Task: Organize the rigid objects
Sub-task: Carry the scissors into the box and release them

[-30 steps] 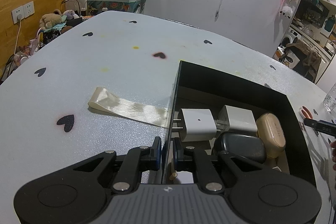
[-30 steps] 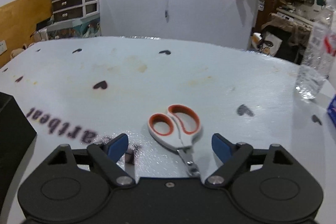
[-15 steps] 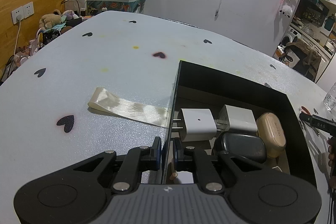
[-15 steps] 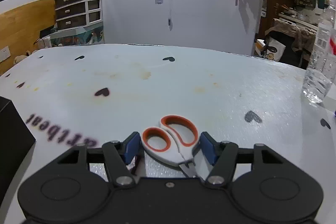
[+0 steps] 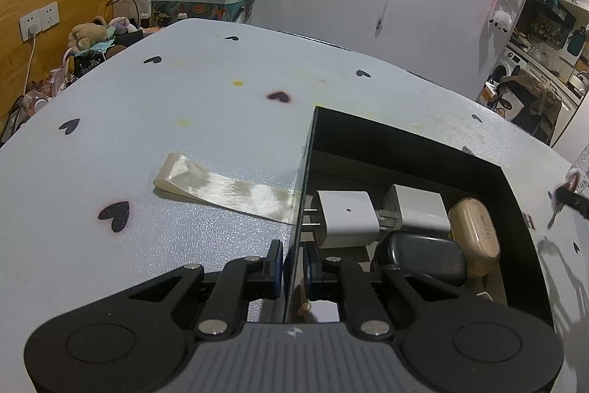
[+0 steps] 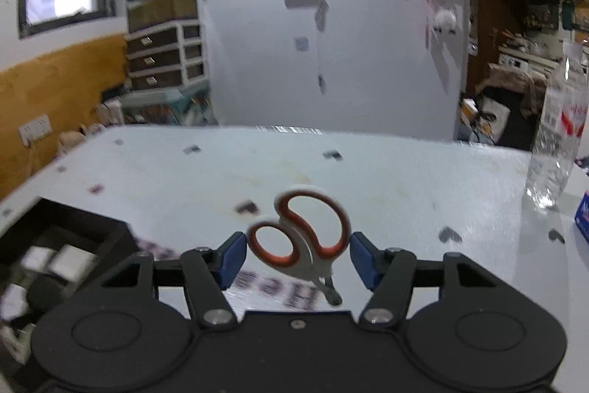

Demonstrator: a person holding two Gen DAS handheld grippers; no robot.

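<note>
We hold the scissors in our right gripper, its blue pads pressed on the outer curves of the two looped handles. The handles are white plastic lined with orange; the short metal blades point back toward us and down. The scissors are off the table, above its near middle, and the view is blurred.

Our left gripper is clamped on the thin left wall of the box, one pad outside and one inside. The box is black, square-cornered and open-topped, and sits at the near right of the table in the left view. Inside lie two white chargers, blocky with rounded edges, the nearer-left one showing two metal prongs. Just beside them are a glossy dark oval case and a beige rounded case, touching each other.

A pale satin ribbon lies flat on the table left of the box, its right end reaching the box wall. The table top is white, finely grained and printed with small black hearts. At its far right stands a clear, crinkled plastic bottle.
</note>
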